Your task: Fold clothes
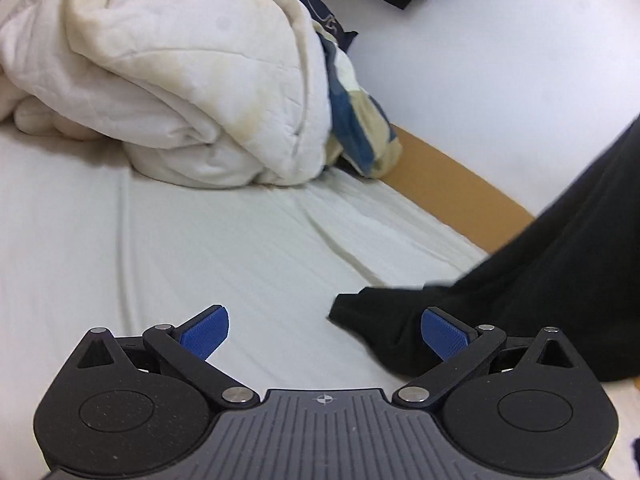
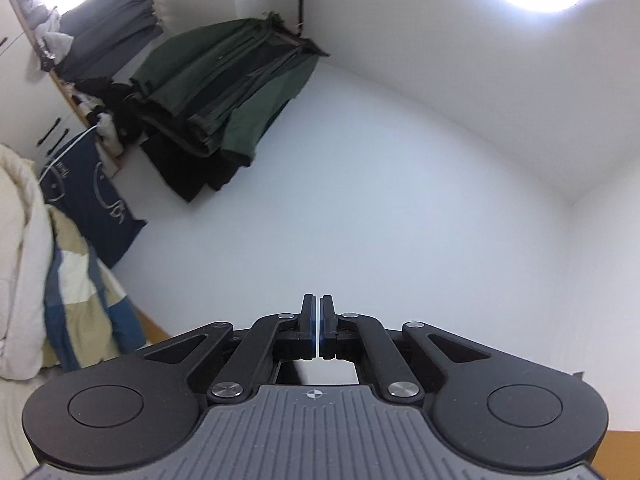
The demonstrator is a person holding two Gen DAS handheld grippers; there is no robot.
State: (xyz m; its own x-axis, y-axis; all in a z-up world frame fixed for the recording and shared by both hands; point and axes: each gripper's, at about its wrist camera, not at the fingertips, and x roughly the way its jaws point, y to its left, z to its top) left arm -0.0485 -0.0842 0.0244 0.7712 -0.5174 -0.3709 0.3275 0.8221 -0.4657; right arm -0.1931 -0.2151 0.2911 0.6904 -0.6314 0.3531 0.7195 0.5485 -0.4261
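A black garment (image 1: 520, 280) lies on the bed (image 1: 200, 248), its corner just beside the right finger of the left gripper (image 1: 324, 334), which is spread wide and low over the sheet. The right gripper (image 2: 319, 328) is pressed together, empty, pointing up toward the wall (image 2: 380, 180).

A black garment (image 1: 520, 280) lies partly on the white bed sheet (image 1: 180, 248), at the sheet's right side. One rumpled corner rests flat on the sheet, while the rest rises in a taut, smooth sweep up and away past the sheet's right edge.
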